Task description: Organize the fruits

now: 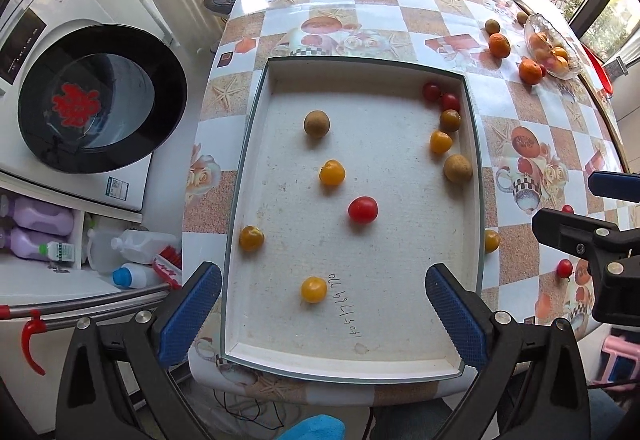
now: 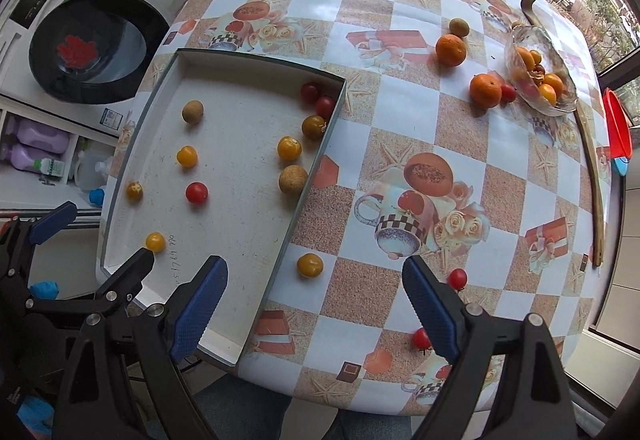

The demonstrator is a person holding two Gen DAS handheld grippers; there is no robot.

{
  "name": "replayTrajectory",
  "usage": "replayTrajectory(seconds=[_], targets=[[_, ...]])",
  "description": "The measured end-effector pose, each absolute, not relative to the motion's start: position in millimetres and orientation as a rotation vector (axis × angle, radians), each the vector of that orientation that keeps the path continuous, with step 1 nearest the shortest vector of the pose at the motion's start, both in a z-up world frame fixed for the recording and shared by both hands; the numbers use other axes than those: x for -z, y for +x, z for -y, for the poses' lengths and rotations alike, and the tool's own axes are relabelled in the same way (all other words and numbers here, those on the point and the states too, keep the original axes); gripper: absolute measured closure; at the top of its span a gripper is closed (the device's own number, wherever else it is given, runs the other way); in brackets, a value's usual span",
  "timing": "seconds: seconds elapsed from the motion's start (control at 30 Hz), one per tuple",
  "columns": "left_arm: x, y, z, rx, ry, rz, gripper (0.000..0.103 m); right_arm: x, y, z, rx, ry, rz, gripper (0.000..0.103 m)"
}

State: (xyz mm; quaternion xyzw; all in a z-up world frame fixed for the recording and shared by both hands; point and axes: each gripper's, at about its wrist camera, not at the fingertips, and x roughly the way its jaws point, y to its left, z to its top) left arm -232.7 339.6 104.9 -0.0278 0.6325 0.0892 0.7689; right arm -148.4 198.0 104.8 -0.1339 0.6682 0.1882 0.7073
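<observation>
A shallow white tray (image 1: 256, 119) (image 2: 160, 87) on the table holds several small fruits: yellow and red cherry tomatoes and brown longans. My left gripper (image 1: 323, 314) is open and empty above the tray's near end, over a yellow tomato (image 1: 313, 289). My right gripper (image 2: 315, 310) is open and empty over the table right of the tray. A yellow tomato (image 2: 309, 265) and two red tomatoes (image 2: 457, 277) (image 2: 421, 338) lie on the table near it. Two oranges (image 2: 451, 49) (image 2: 485, 90) lie by a glass dish (image 2: 560, 107) of fruit at the far right.
The table has a checkered cloth (image 2: 400, 207). A washing machine (image 1: 100, 95) and shelves with bottles (image 1: 36, 228) stand to the left. A long wooden piece (image 2: 592, 175) lies along the right edge. A red item (image 2: 618, 127) sits beyond it.
</observation>
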Motion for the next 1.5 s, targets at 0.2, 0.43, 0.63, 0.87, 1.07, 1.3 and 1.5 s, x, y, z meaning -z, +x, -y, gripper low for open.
replayTrajectory(seconds=[0.2, 0.43, 0.63, 0.87, 1.07, 1.3, 1.5], targets=[[-107.9, -241.2, -333.9, -0.173, -0.016, -1.39, 0.0, -111.5, -153.7, -201.4, -0.423, -0.304, -1.481, 0.012], [-111.1, -248.0, -331.1, -0.17, -0.008, -1.386, 0.0, -118.0, -157.6, -208.3, -0.436, -0.321, -1.463, 0.012], [-113.5, -248.6, -331.3, -0.172, -0.005, -1.378, 0.0, -119.4, -157.0, -210.5, -0.44, -0.33, -1.458, 0.012], [-114.2, -248.4, -331.2, -0.172, -0.001, -1.376, 0.0, -119.4, -158.0, -212.6, -0.442, -0.337, -1.459, 0.012], [-115.7, -247.3, -330.2, -0.169, -0.001, -1.375, 0.0, -119.5, -157.2, -213.8, -0.448, -0.342, -1.457, 0.012], [-115.0, -247.3, -327.6, -0.162, -0.004, -1.382, 0.0, -119.2, -157.1, -215.5, -0.446, -0.343, -1.458, 0.012], [-113.8, -247.0, -326.7, -0.16, 0.0, -1.384, 0.0, -118.6, -157.1, -216.2, -0.449, -0.346, -1.459, 0.012]])
